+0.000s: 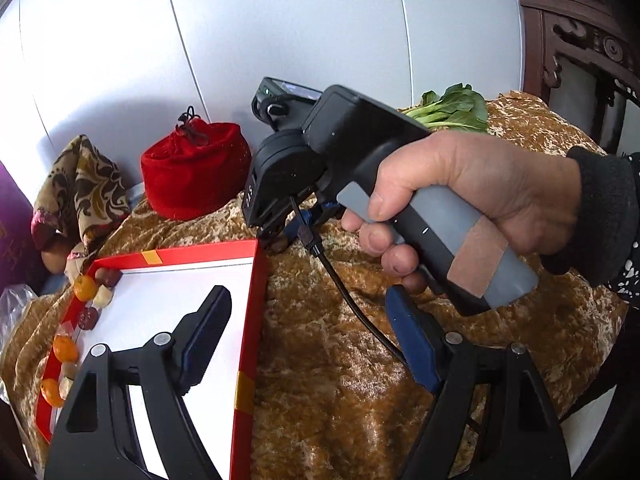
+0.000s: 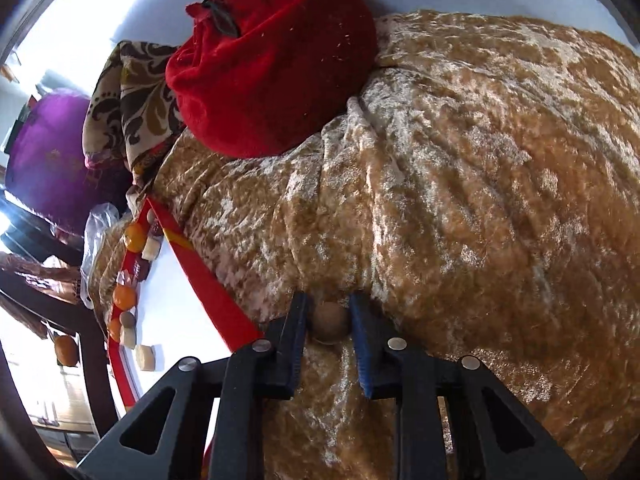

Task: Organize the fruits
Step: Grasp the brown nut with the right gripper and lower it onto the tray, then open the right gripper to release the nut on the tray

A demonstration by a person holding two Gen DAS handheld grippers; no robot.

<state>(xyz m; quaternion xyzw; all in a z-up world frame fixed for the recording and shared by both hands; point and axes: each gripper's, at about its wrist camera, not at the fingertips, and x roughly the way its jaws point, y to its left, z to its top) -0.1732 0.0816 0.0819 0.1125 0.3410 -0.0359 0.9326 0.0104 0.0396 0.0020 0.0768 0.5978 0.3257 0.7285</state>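
Note:
A shallow red box (image 1: 249,280) with a white floor lies on the gold velvet cloth (image 1: 360,380). Along its left wall runs a row of small oranges (image 1: 85,288), dark red fruits (image 1: 88,317) and pale pieces. My left gripper (image 1: 306,296) hangs open over the box's right edge with nothing between its fingers. To the right of the box (image 2: 208,280), my right gripper (image 2: 329,298) is down on the cloth and shut on a small round brown fruit (image 2: 329,322). A hand (image 1: 472,184) holds the right gripper's handle in the left wrist view.
A red velvet drawstring pouch (image 1: 196,168) stands behind the box, with a patterned cloth (image 1: 80,184) to its left. Green leafy vegetables (image 1: 452,108) lie at the far right of the table. A plastic bag (image 1: 14,300) sits at the left edge and a carved dark chair (image 1: 580,60) behind.

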